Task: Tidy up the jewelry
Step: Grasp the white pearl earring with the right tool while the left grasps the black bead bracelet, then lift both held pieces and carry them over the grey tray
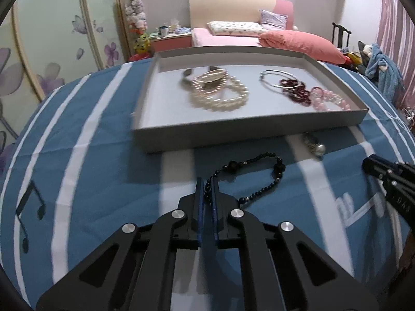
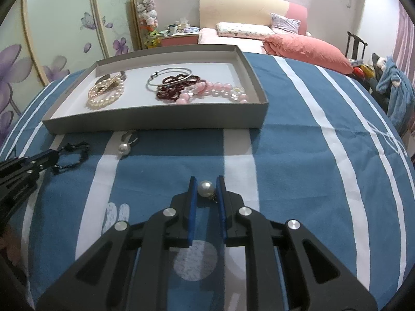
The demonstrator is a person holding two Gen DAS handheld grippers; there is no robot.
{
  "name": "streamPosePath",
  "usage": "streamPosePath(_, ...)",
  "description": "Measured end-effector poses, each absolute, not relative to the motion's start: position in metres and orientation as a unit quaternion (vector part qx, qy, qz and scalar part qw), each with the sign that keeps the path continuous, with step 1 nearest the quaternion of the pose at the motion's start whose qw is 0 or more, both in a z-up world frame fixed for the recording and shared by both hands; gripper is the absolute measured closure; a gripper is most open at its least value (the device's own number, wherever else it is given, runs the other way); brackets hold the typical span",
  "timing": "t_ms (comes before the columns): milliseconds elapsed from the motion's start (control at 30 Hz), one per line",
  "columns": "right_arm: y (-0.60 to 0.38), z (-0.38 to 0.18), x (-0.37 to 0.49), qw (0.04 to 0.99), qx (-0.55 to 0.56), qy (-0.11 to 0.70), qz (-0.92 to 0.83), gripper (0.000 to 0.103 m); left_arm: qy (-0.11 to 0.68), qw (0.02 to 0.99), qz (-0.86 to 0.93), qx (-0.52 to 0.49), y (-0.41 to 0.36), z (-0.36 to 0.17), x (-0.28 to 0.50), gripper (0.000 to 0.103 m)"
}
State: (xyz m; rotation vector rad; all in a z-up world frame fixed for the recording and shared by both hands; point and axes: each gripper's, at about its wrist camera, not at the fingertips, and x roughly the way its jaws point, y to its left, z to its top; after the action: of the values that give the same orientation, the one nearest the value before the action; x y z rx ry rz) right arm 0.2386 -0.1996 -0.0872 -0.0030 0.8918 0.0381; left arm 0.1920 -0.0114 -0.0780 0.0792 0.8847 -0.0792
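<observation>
A grey shallow tray [image 1: 233, 133] [image 2: 155, 121] sits on the blue striped cloth and holds pearl bracelets [image 1: 220, 93] [image 2: 106, 96], a silver bangle [image 1: 278, 77] [image 2: 168, 76], dark red beads [image 1: 298, 93] [image 2: 171, 90] and pink beads [image 1: 329, 101] [image 2: 215, 90]. My left gripper [image 1: 207, 186] is shut on one end of a black bead bracelet [image 1: 259, 178] [image 2: 75, 155] lying on the cloth. My right gripper [image 2: 206, 185] is open around a pearl earring [image 2: 206, 188] without gripping it. A second pearl earring [image 1: 315, 146] [image 2: 127, 143] lies in front of the tray.
The right gripper's body [image 1: 391, 181] shows at the right edge of the left view. The left gripper's body [image 2: 23, 171] shows at the left edge of the right view. A bed with a pink pillow [image 1: 298, 42] stands beyond the table.
</observation>
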Motion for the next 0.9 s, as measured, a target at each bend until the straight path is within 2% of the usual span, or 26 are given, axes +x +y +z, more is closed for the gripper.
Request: streamPosePath(900,-0.193,-0.088,0.239,0.902,-0.003,0.431,0.032,0.087,0.43,0.902,-0.038,0.011,0.004,-0.078,0.188,0.096)
